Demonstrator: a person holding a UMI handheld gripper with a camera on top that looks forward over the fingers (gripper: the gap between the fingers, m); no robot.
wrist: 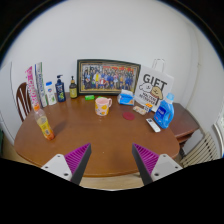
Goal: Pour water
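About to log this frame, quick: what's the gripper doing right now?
Gripper: open, holding nothing, fingers apart above the wooden table.

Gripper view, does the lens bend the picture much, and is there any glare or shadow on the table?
In the gripper view, strong wide-angle distortion bows the round wooden table and the wall behind; a soft sheen lies on the tabletop near the mug, with only faint shadows under the objects; the open gripper looks sharp, its fingers holding nothing.

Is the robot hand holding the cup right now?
No, the gripper is open and empty, and the cup stands far beyond its fingers on the round table.
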